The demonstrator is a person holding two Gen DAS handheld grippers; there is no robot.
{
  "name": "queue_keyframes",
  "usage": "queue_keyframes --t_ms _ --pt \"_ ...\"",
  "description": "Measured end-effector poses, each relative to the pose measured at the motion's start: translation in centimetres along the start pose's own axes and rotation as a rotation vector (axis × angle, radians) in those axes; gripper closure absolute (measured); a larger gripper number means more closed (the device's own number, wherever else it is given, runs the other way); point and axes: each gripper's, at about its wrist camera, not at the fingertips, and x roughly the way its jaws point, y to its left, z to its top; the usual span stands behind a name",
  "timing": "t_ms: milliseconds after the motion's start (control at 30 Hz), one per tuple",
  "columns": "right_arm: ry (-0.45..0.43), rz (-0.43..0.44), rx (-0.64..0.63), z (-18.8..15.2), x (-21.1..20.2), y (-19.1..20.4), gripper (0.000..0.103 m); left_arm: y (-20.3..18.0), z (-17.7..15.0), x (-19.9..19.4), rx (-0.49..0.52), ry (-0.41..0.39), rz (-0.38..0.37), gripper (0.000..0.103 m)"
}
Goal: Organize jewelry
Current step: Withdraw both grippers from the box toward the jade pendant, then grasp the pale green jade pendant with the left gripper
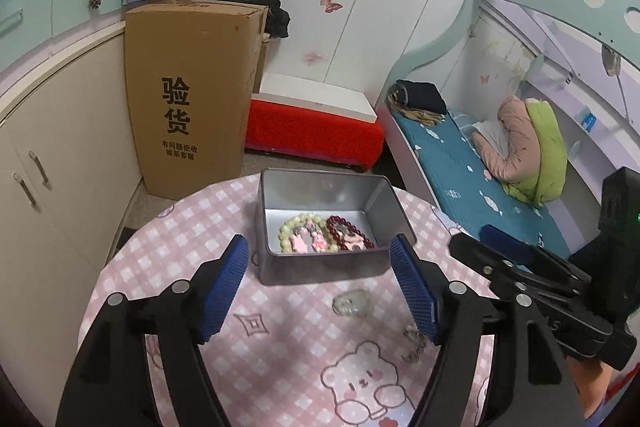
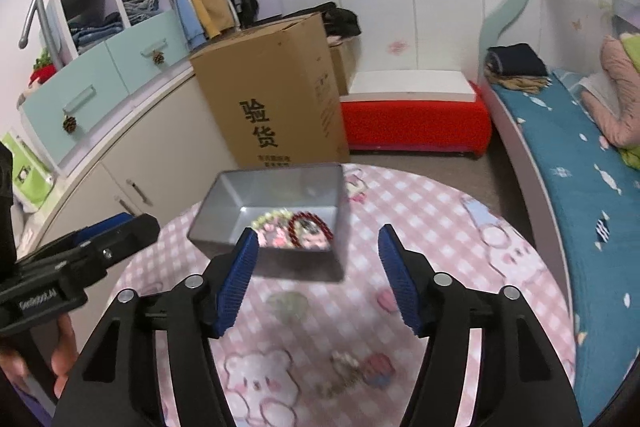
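Carton (image 1: 192,95) reads "验货"; both tools gape near tin (image 1: 320,269).

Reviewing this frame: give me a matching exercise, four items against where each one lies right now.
Items:
1. dark red bead bracelet
2. clear bracelet
3. cardboard box
4. left tool

Places:
A. on the floor behind the table
B. on the tablecloth, outside the tin
C. inside the metal tin
D. open, hovering just before the tin

Pairs: 1-C, 2-B, 3-A, 4-D

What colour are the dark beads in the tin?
Dark red bead bracelet, clearest in the left wrist view.
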Motion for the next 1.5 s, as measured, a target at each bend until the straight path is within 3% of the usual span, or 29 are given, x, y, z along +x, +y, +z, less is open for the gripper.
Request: queue_keyframes --t_ms 67,567,900,1300,1500 --pt "-0.002 -0.025 0.008 -1.1 -0.8 -0.6 0.036 -0.3 -0.6 -0.2 0.005 -0.007 0.008 0.023" --pt "0.099 -0.108 0.06 -7.9 1.3 -3.7 0.036 -3.7 -5.8 4.2 0.069 0.124 0.043 0.023" --pt "0.109 -0.103 0.091 -9.0 1.8 -6.0 0.036 -4.5 -6.1 9.0 0.103 0.184 0.111 0.023" --pt "0.111 -0.07 0.117 -8.7 2.6 -7.0 0.03 -4.6 -6.1 12.0 0.153 0.23 0.203 0.024" --pt "0.12 -0.066 0.11 -8.8 3.0 -6.6 0.03 -5.4 -5.7 12.2 0.187 0.213 0.219 0.059"
